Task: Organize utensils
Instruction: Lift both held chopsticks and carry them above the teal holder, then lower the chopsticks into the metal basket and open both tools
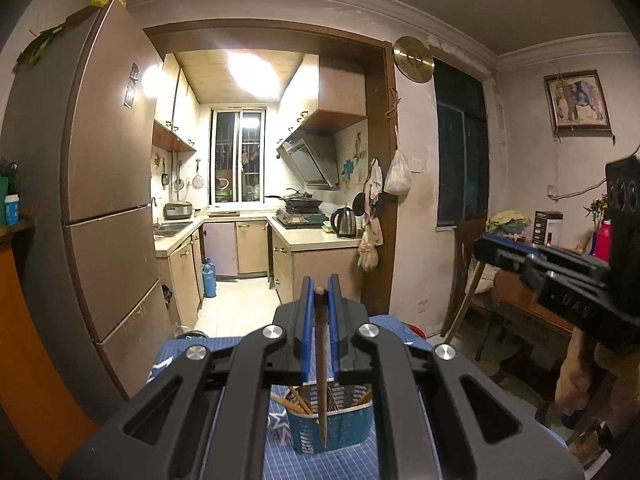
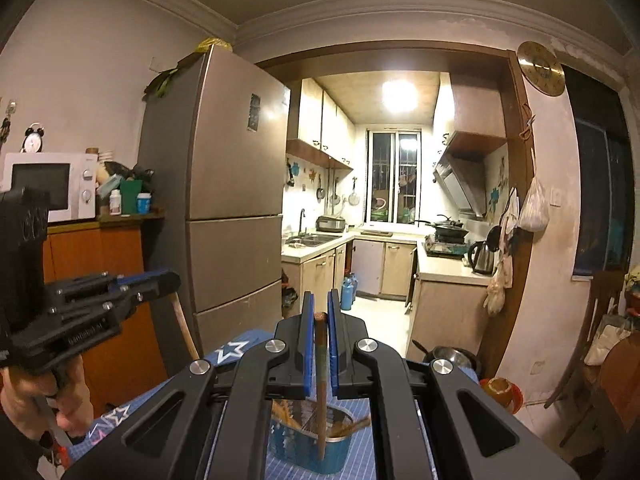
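Observation:
My left gripper is shut on the top of a brown wooden chopstick that hangs straight down. Its lower end sits in front of a blue slotted utensil basket holding several wooden utensils. My right gripper is likewise shut on a second wooden chopstick, which hangs over the same basket. Each gripper shows in the other's view: the right gripper at the far right, the left gripper at the left with its chopstick slanting down. Both are well above the basket.
The basket stands on a table with a blue checked cloth. A tall brown fridge stands left of the kitchen doorway. An orange cabinet carries a microwave. A wooden chair and side table stand at the right.

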Tool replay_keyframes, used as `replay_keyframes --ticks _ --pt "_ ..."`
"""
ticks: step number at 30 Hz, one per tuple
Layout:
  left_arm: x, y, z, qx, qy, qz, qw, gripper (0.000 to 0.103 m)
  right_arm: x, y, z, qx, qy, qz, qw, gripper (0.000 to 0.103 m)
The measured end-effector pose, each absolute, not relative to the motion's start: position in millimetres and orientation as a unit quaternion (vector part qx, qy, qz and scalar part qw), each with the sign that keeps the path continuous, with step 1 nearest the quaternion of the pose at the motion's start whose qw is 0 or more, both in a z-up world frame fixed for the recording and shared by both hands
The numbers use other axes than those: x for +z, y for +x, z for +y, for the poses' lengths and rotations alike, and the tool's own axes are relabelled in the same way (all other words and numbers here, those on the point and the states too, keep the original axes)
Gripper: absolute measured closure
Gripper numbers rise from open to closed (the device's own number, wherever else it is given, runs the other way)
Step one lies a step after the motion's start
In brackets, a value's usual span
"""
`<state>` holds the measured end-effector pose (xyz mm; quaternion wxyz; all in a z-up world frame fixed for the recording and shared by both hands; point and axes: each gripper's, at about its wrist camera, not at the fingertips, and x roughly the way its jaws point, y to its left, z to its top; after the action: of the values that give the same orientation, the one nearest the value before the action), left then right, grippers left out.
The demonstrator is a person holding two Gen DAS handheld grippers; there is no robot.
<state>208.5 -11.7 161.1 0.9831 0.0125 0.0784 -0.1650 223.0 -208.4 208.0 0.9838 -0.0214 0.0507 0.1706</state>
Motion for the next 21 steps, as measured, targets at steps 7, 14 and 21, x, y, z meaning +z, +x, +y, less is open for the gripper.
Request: replay_keyframes --ticks 7,14,21 --pt "173 238 -20 -0.158 0.009 0.069 0.985 0.097 213 266 -205 0.173 -0.014 0.055 0.983 0.096" --pt "158 271 -31 -0.152 0.018 0.075 0.985 0.097 194 300 -201 0.176 -0.01 0.07 0.982 0.096" --pt "131 297 -33 -0.145 0.021 0.098 0.984 0.097 166 328 -205 0.178 -0.001 0.093 0.98 0.096"
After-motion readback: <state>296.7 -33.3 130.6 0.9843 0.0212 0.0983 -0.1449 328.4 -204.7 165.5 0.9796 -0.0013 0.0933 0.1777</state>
